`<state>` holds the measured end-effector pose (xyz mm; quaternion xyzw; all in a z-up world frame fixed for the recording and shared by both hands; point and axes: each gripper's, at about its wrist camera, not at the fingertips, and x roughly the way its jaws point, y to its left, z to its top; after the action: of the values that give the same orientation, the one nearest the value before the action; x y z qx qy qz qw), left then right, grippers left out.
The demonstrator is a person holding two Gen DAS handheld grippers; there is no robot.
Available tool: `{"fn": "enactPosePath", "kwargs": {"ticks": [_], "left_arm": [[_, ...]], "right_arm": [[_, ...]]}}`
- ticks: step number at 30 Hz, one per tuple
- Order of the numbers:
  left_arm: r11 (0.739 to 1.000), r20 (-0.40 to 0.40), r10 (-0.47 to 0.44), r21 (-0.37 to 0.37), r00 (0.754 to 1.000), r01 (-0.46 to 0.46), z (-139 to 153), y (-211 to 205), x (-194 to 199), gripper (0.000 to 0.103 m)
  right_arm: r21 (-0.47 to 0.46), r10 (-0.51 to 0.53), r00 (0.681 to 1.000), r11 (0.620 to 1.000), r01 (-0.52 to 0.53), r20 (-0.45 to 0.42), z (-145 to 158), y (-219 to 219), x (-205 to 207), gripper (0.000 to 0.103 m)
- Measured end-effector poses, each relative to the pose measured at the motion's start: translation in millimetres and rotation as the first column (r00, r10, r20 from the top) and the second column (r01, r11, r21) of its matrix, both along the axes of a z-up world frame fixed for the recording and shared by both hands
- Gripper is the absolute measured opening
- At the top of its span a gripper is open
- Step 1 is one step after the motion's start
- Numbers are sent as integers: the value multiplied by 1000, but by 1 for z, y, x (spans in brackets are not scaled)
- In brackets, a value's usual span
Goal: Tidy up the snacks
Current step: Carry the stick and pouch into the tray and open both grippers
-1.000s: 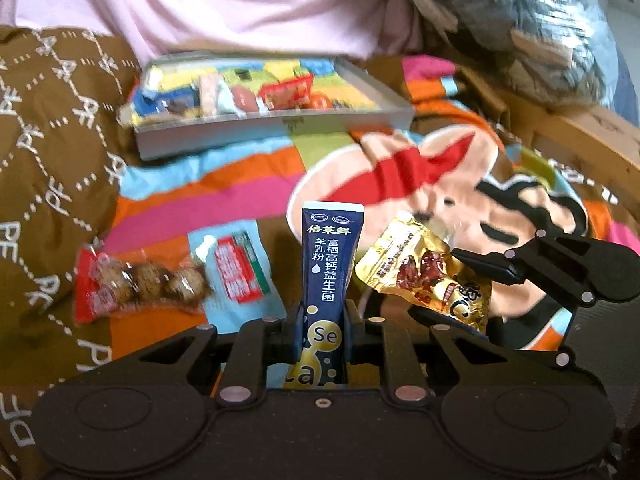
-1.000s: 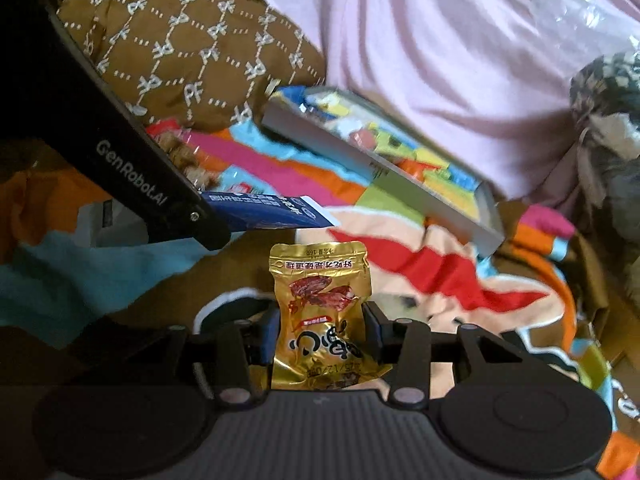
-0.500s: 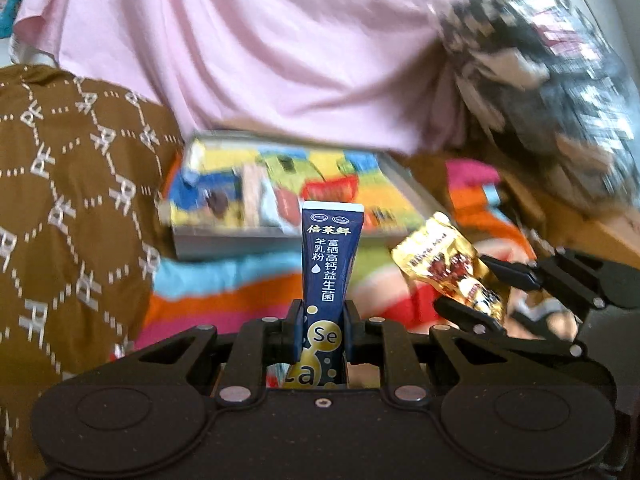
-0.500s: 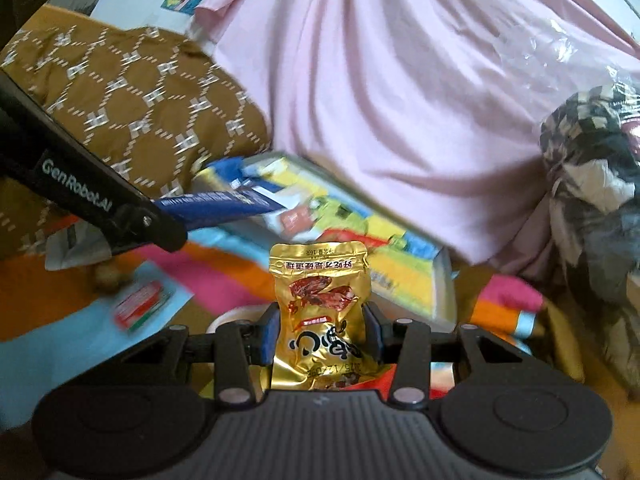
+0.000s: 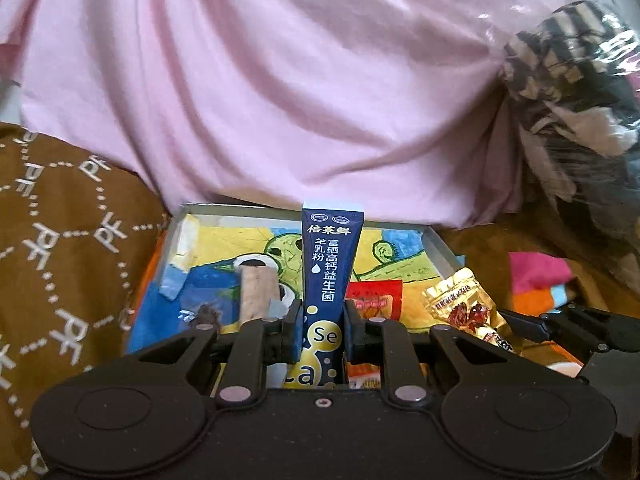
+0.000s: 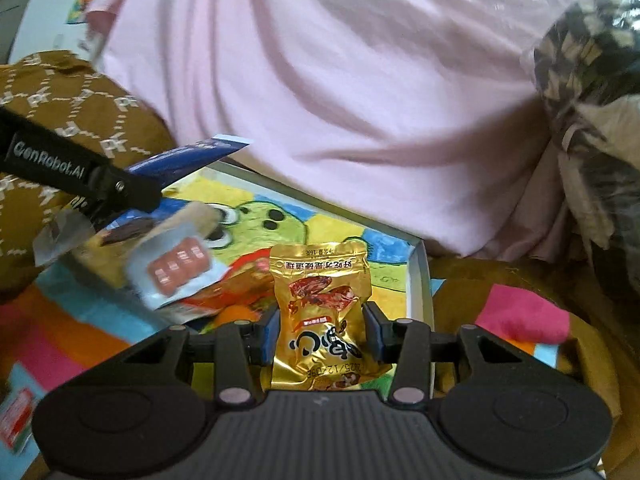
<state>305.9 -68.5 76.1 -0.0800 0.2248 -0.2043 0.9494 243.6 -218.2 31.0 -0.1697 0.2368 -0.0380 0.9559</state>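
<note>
My left gripper (image 5: 320, 330) is shut on a dark blue stick sachet (image 5: 329, 272) and holds it upright over the near edge of a grey tray (image 5: 442, 250) with a cartoon-printed bottom. My right gripper (image 6: 318, 330) is shut on a gold snack packet (image 6: 320, 300) over the tray's right part (image 6: 418, 280). The gold packet also shows at the right of the left wrist view (image 5: 464, 308). The blue sachet shows at the left of the right wrist view (image 6: 188, 158). Several snacks lie in the tray, among them a red packet (image 5: 374, 300) and a pale sausage stick (image 5: 258, 292).
A pink cloth (image 5: 280, 92) hangs behind the tray. A brown patterned cushion (image 5: 60, 248) lies to the left. A striped colourful blanket (image 6: 520, 312) lies under and right of the tray. A plastic-wrapped dark bundle (image 5: 572, 92) stands at the right. A small packet (image 6: 16, 416) lies on the blanket.
Both grippers have moved forward from the blanket to over the tray, each still holding its packet. The tray now fills the near view.
</note>
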Motion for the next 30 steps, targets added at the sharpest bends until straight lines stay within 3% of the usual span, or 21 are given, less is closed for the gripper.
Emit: {"fn": "enactPosePath", "kwargs": {"ticks": [5, 13, 23, 30], "left_arm": [[1000, -36, 2, 22, 999, -1, -12, -16, 26, 20], [997, -93, 2, 72, 996, 4, -31, -32, 49, 21], [997, -133, -26, 67, 991, 35, -33, -34, 53, 26], [997, -129, -12, 71, 992, 22, -31, -33, 50, 46]], "right_arm": [[77, -41, 999, 996, 43, -36, -9, -14, 24, 47], [113, -53, 996, 992, 61, -70, -24, -21, 37, 48], [174, -62, 995, 982, 75, -79, -23, -28, 39, 53], [174, -62, 997, 982, 69, -41, -17, -29, 31, 73]]}}
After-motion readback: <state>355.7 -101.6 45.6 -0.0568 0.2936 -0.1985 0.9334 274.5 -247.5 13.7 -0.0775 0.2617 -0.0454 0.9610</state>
